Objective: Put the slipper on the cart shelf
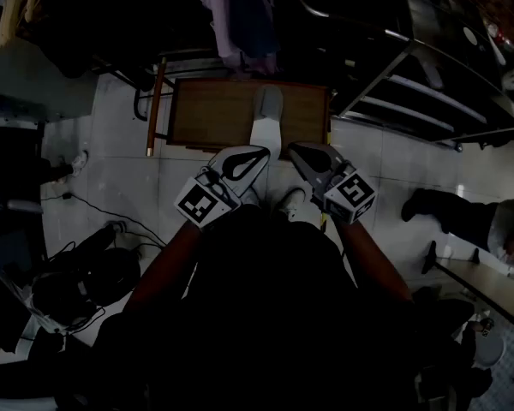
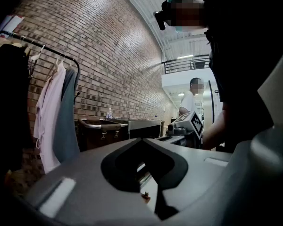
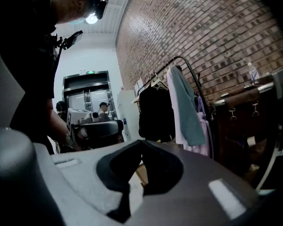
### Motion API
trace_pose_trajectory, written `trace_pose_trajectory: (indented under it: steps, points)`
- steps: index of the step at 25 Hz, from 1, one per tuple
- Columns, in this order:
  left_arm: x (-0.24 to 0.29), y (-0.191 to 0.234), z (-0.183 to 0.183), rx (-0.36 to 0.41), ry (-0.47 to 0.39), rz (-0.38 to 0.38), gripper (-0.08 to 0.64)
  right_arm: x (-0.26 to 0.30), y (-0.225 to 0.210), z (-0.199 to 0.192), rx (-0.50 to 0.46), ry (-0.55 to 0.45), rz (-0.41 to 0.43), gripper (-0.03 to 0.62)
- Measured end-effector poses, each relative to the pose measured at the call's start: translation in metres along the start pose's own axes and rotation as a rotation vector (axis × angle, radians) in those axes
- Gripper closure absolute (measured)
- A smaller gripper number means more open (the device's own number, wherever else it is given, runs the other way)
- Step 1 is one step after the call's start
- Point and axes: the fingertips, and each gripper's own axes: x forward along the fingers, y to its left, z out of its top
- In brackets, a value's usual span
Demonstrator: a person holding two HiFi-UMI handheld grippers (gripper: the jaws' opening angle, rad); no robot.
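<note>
The head view is dark. A pale, long slipper point(image 1: 267, 111) lies on the wooden cart shelf point(image 1: 210, 114), its near end at the shelf's front edge. My left gripper point(image 1: 259, 151) and right gripper point(image 1: 295, 148) hang side by side just in front of that edge, tips close to the slipper's near end. Both are shut with nothing between the jaws. In the left gripper view the left gripper point(image 2: 142, 140) has its tips together, pointing roughly level toward a brick wall. The right gripper point(image 3: 141, 142) shows the same in its own view.
Garments point(image 1: 240, 15) hang on a rack beyond the cart. A metal frame point(image 1: 428, 92) stands at the right, another person's shoe point(image 1: 424, 205) on the floor below it. Cables point(image 1: 94, 221) and dark gear lie at the left. A dark bin point(image 2: 101, 130) stands by the brick wall.
</note>
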Motion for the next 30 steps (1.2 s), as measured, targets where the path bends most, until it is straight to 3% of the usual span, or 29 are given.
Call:
trace_pose_trajectory:
  steps: [9, 14, 23, 30]
  points:
    - [0.005, 0.034, -0.022, -0.019, 0.017, -0.004, 0.559, 0.034, -0.042, -0.084, 0.263, 0.145, -0.039, 0.575]
    - [0.012, 0.061, -0.039, -0.010, 0.030, -0.029, 0.560, 0.061, -0.082, -0.141, 0.361, 0.285, -0.148, 0.486]
    - [0.029, 0.091, -0.065, -0.078, 0.054, -0.074, 0.560, 0.093, -0.118, -0.257, 0.683, 0.450, -0.190, 0.369]
    - [0.036, 0.096, -0.077, -0.077, 0.081, -0.105, 0.560, 0.102, -0.132, -0.314, 0.830, 0.524, -0.190, 0.327]
